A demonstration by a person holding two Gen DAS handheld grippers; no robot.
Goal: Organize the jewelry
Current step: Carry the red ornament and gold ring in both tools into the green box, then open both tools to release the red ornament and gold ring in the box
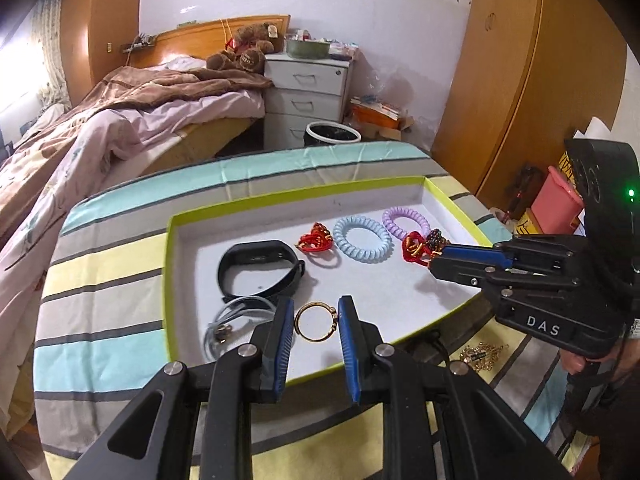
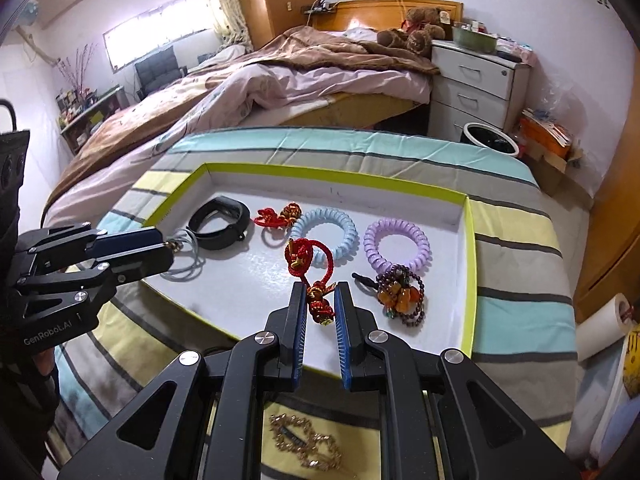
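Observation:
A white tray with a lime rim [image 1: 300, 192] lies on a striped cloth. My left gripper [image 1: 316, 320] is shut on a gold bangle [image 1: 332, 316] over the tray's near left part. My right gripper [image 2: 320, 300] is shut on a red knotted cord bracelet [image 2: 318, 304], whose loop trails forward onto the tray floor. In the tray lie a black fitness band [image 1: 260, 257], another red cord bracelet [image 1: 316, 240], a blue spiral hair tie [image 1: 340, 240], a purple spiral hair tie [image 1: 390, 220], a beaded bracelet with amber charms [image 2: 400, 296] and grey cord loops [image 2: 188, 264].
A gold chain ornament [image 2: 304, 440] lies on the striped cloth [image 2: 520, 240] in front of the tray. Beyond the table are a bed [image 2: 280, 92], white drawers [image 2: 476, 84] and a bin [image 2: 492, 140]. A wooden wardrobe [image 1: 500, 80] stands at the right.

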